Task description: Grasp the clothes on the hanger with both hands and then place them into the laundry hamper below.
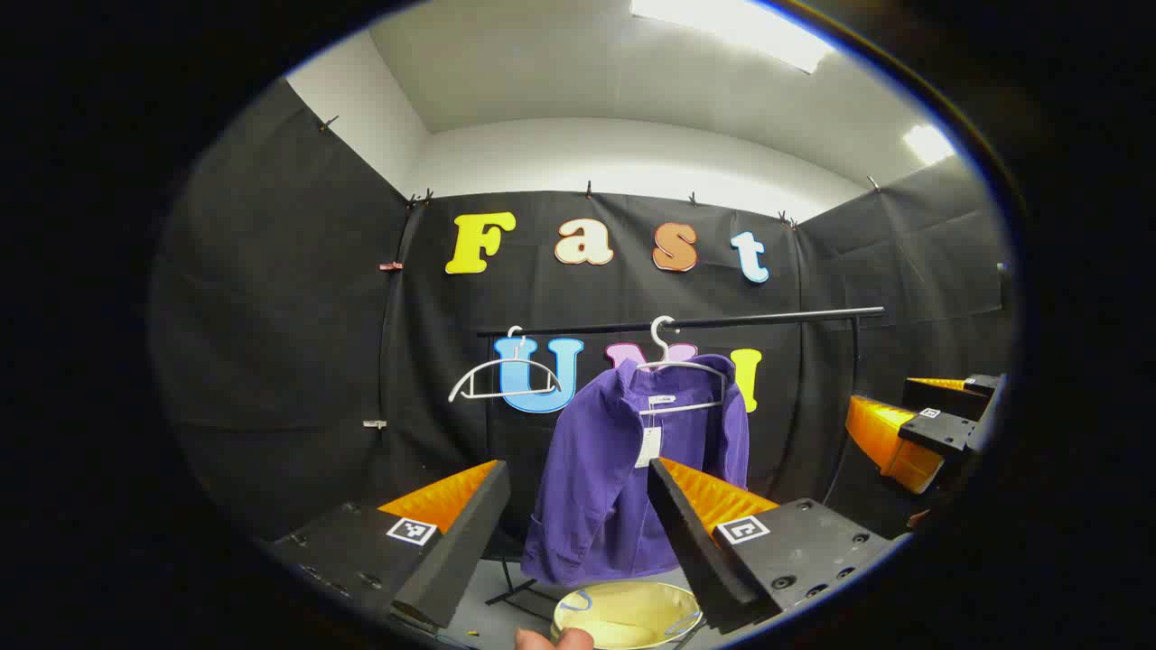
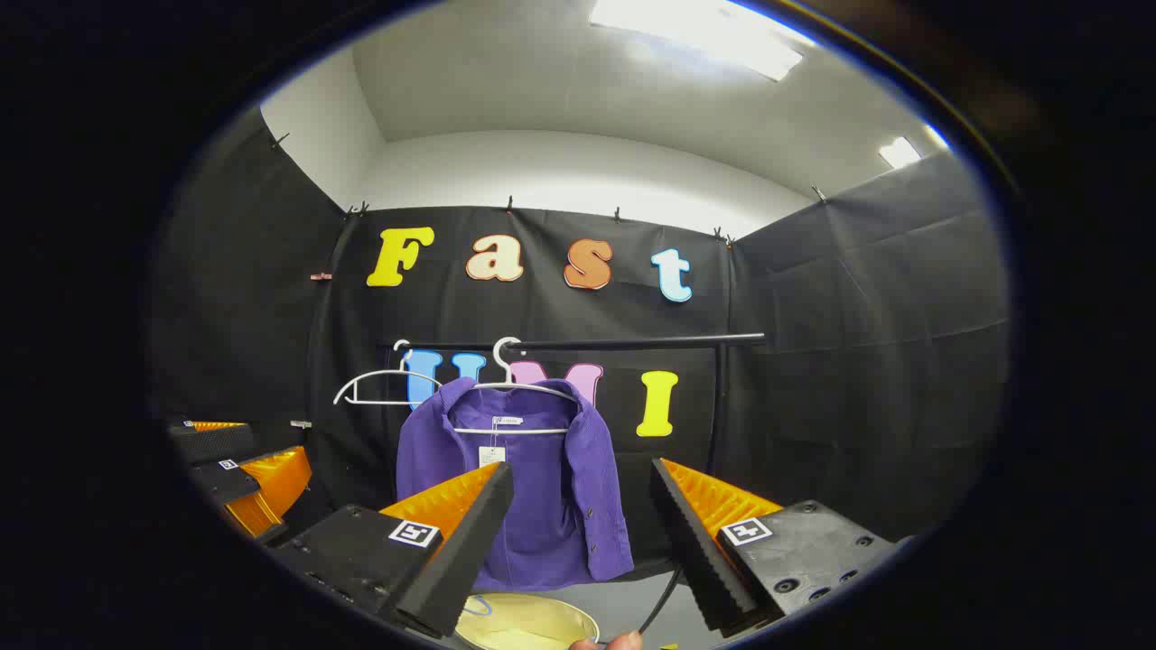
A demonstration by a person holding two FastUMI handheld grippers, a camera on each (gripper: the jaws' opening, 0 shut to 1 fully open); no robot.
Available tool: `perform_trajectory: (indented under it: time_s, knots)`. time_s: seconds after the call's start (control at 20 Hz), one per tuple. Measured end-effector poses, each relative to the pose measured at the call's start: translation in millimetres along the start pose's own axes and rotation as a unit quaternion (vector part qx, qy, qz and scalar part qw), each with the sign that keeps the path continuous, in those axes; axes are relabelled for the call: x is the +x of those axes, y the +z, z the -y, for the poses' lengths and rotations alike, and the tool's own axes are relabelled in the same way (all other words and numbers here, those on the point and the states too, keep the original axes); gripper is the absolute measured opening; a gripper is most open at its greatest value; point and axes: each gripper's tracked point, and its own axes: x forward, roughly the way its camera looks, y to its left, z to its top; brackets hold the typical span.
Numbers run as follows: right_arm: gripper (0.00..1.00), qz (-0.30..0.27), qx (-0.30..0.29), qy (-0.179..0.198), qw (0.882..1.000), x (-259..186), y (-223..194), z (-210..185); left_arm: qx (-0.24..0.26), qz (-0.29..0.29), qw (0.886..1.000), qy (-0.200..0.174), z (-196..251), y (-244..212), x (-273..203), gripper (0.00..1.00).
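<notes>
We judge the step in hand to be the approach to the garment: both grippers are level with it and well apart from it. To do it well, each should close in on its own side of the purple shirt [image 1: 632, 469], take a fold of cloth near the shoulder, and lift it clear of the white hanger [image 1: 679, 379] before lowering.

The left gripper [image 1: 578, 533] has its fingers spread wide, holding and touching nothing. The right gripper [image 2: 582, 542] is likewise wide open and empty.

The shirt hangs at centre frame from the black rail [image 1: 686, 322], with a bare hanger [image 1: 506, 377] to its left. The yellow laundry hamper [image 1: 628, 614] sits at the bottom centre, beneath the shirt.
</notes>
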Motion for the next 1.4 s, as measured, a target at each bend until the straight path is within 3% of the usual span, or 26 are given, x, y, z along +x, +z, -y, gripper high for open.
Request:
perform_trajectory:
  time_s: [1.15,1.4]
  knots:
    - [0.97,-0.005,-0.019,-0.024,1.0,4,0,5,0.021,0.004,1.0,-0.018,1,-3,2,0.97]
    - [0.97,-0.011,-0.014,-0.029,0.999,38,-11,17,0.022,0.004,0.999,-0.037,29,-5,58,0.97]
